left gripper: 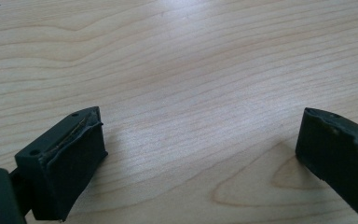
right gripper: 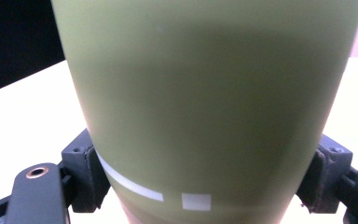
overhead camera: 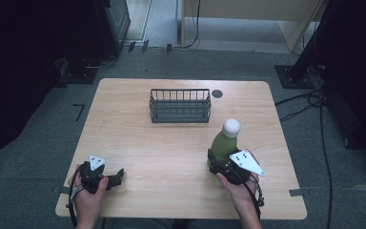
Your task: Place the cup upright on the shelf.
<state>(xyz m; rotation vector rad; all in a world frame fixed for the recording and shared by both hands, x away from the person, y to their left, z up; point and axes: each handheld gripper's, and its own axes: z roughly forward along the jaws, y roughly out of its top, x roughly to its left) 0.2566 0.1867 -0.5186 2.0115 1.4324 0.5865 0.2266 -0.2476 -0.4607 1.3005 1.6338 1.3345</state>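
From the right gripper view I lose the green bottle [right gripper: 209,107] past the top edge, so its white cap is cut off there, and its base drops below the bottom edge. In the high view, the right gripper [overhead camera: 215,160] hides the bottle's lower part, and I cannot make out the small dark disc [overhead camera: 217,93] on the table [overhead camera: 171,157].

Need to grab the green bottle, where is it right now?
In the high view, the green bottle stands at the table's front right, between the right hand-held gripper's jaws, nearer than the wire basket.
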